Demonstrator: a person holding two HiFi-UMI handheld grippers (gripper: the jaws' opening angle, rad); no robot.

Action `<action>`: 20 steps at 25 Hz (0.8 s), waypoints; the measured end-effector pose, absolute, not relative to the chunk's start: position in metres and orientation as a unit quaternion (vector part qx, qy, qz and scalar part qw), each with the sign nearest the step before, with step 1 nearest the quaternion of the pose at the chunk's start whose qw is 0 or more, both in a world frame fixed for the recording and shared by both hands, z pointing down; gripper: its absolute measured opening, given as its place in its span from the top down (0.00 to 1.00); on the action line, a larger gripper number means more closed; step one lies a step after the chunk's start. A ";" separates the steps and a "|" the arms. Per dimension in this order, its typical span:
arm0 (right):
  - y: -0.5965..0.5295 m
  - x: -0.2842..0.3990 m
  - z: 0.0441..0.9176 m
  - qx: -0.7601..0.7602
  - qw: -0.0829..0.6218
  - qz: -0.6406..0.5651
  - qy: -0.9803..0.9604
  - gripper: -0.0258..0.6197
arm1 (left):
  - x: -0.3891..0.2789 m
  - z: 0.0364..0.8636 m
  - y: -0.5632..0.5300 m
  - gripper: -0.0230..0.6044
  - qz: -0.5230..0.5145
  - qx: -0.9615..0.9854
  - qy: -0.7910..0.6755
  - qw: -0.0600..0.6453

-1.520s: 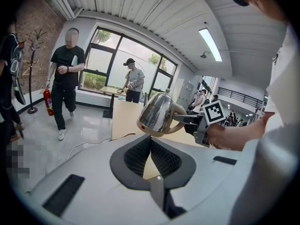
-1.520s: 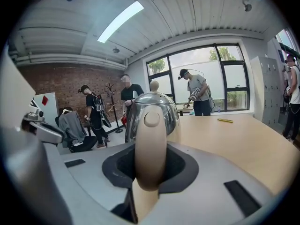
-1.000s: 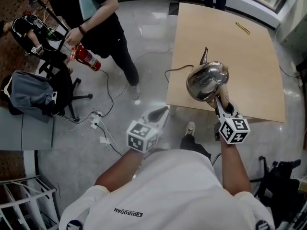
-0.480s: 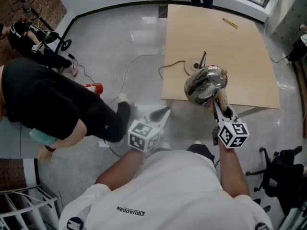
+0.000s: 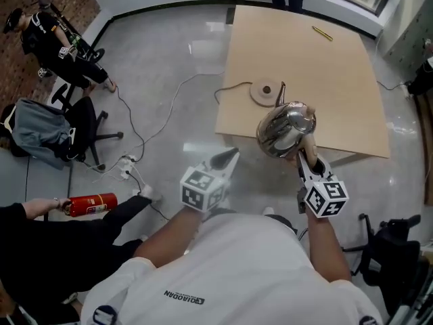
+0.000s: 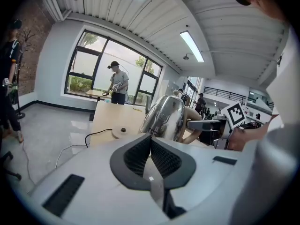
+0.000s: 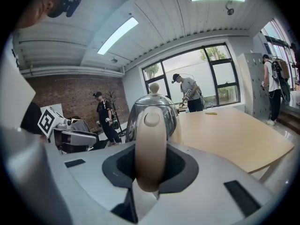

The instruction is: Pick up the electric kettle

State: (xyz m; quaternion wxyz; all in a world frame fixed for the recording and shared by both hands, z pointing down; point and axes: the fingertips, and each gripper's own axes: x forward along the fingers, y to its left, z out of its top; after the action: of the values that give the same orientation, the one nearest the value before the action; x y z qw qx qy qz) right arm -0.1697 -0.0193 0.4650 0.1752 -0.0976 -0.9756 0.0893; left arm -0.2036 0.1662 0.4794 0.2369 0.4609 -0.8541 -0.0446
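Presently, my right claw [image 5: 304, 158] is clenched on the beige handle [image 7: 150, 144] of the electric kettle [image 5: 287, 128]; the handle fills the gap between both jaws. The kettle hangs upright in the air over the near edge of the table [image 5: 338, 59], clear of its round base [image 5: 265, 91]. That base lies on the tabletop at 11 o'clock from the kettle, with its cord [image 5: 233, 88] running off toward 9 o'clock. My left claw [image 5: 226, 160] is closed on nothing, jaws pressed together, at 8 o'clock from the kettle and apart from it.

Step in hand: the lift, which I judge essentially complete, since the kettle is off its base.

Next move: hold the grip firm, keep the spout pointing to 12 o'clock, and avoid swinging the body. A grip on the handle alone may let the kettle pivot.
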 end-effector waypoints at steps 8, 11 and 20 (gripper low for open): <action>-0.048 -0.143 0.469 -0.108 0.176 0.088 -0.974 0.82 | -0.170 0.486 0.136 0.97 -0.034 0.453 -0.854 0.253; -0.053 -0.135 0.471 -0.112 0.174 0.090 -0.974 0.82 | -0.162 0.488 0.128 0.97 -0.032 0.453 -0.854 0.255; -0.058 -0.127 0.475 -0.125 0.181 0.095 -0.971 0.82 | -0.152 0.485 0.112 0.97 -0.033 0.450 -0.854 0.259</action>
State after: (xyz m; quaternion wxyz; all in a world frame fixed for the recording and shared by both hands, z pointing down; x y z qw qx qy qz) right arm -0.1272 -0.0580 0.4746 0.1807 -0.1255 -0.9709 0.0949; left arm -0.1521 0.1116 0.4846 0.2587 0.4499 -0.8541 -0.0326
